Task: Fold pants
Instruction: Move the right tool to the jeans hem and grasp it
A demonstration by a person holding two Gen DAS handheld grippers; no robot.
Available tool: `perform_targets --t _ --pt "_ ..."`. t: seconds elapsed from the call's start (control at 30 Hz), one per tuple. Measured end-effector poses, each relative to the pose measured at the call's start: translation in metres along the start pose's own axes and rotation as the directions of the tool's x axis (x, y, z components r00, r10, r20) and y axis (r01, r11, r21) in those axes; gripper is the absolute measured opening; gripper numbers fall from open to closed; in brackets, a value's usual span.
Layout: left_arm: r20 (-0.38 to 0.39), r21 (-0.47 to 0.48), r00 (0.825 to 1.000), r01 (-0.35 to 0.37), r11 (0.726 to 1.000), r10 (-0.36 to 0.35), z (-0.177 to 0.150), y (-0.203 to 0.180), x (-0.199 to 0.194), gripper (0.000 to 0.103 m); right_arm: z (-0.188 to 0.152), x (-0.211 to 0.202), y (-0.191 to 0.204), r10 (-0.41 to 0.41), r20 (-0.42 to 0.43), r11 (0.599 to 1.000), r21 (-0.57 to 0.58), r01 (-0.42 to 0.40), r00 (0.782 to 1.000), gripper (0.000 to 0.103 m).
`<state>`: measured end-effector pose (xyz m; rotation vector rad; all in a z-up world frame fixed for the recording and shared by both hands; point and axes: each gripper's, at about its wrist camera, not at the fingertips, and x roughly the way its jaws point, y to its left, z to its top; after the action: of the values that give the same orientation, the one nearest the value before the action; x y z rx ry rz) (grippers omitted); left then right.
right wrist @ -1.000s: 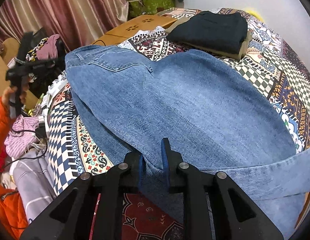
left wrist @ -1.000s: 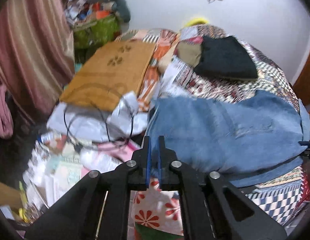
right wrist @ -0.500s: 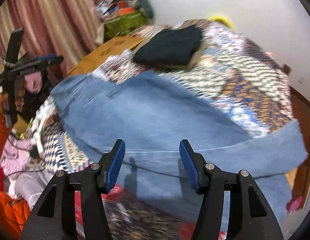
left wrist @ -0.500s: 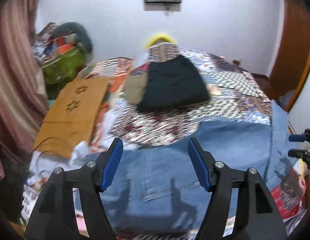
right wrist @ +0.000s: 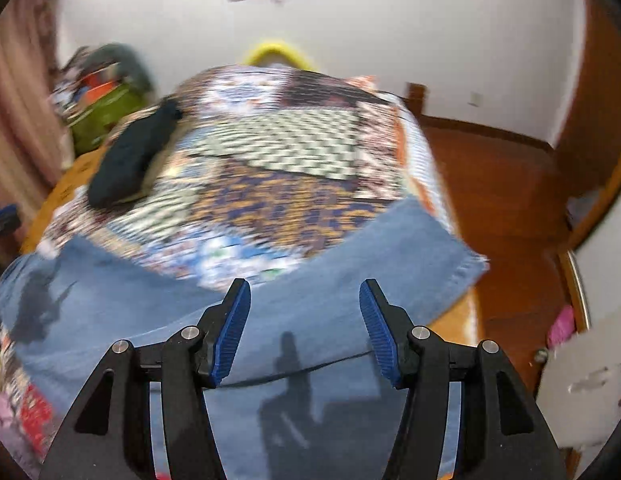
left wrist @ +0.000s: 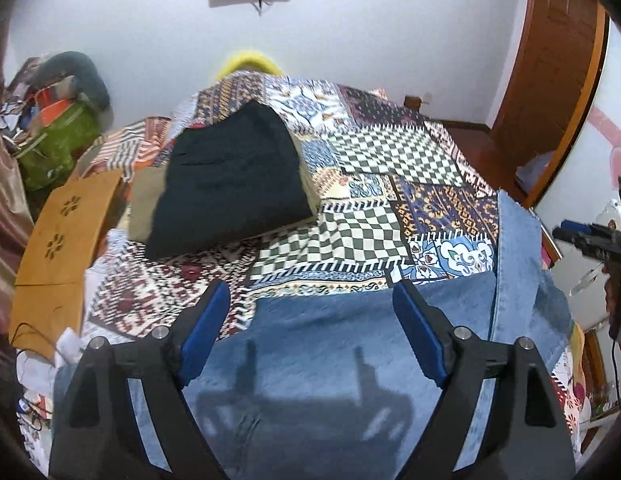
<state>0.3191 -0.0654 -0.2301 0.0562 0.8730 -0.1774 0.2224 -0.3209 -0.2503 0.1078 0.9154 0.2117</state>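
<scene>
Left gripper [left wrist: 310, 320] jaws are opening with nothing between them, and I hold the right gripper [right wrist: 304, 316] half-open, empty, both above jeans [left wrist: 330, 352] lying folded on the bed [left wrist: 390, 152], released for regrasping.

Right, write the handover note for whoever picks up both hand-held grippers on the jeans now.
Left hand-held gripper: jaws opening, nothing between them, above the blue jeans.
Right hand-held gripper: open, empty, over the jeans' other end near the bed's edge.
Jeans lie folded over on the patchwork bedspread, one leg end turned up across the rest. A dark folded garment sits farther back.
Done: a first fold, both ends released.
Left: probably another fold to make it compact, then set it by the dark garment.
</scene>
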Motion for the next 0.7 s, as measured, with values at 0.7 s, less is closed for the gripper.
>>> perform_targets --t 0.7 --pt "-0.193 0.01 0.98 -0.042 0.999 0.043 -0.012 0.002 0.105 0.084 0.056 0.152 -0.099 -0.015 -0.121 0.985 0.169 0.035 0.993 0.053"
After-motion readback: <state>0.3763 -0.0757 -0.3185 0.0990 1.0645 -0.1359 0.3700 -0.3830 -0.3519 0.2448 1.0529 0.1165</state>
